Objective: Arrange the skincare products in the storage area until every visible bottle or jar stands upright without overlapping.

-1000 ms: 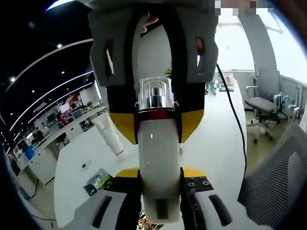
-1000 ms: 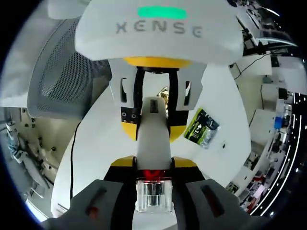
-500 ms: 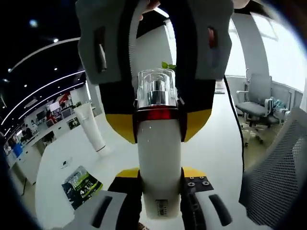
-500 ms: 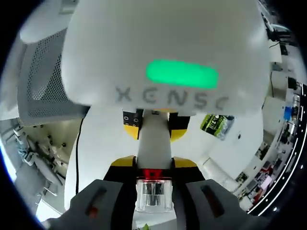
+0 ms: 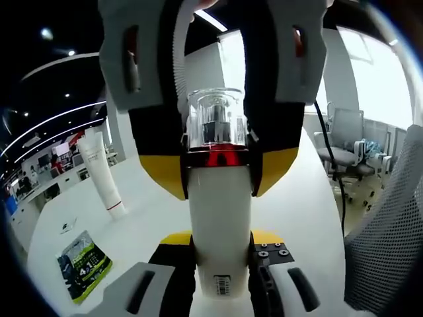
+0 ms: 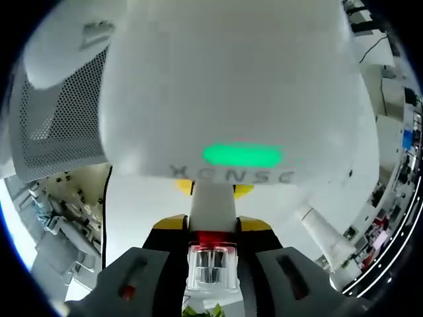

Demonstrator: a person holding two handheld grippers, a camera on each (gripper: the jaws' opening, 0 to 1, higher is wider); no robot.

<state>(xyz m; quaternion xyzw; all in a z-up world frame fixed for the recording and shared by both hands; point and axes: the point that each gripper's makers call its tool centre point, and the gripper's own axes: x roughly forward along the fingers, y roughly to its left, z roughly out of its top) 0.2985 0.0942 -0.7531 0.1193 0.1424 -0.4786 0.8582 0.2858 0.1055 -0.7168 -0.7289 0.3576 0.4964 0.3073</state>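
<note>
We see both hand-held grippers clamped on one white bottle [image 5: 220,218] held above the desk [image 5: 152,218]. The left hand-held gripper [image 5: 220,277] pinches its base end, the right hand-held gripper [image 6: 211,264] pinches its neck by the red band and clear cap [image 6: 211,265]. On the desk a white tube [image 5: 102,173] stands upright; a green packet [image 5: 82,264] lies flat near it, apart. A mesh chair [image 5: 390,244] sits beside the desk.
</note>
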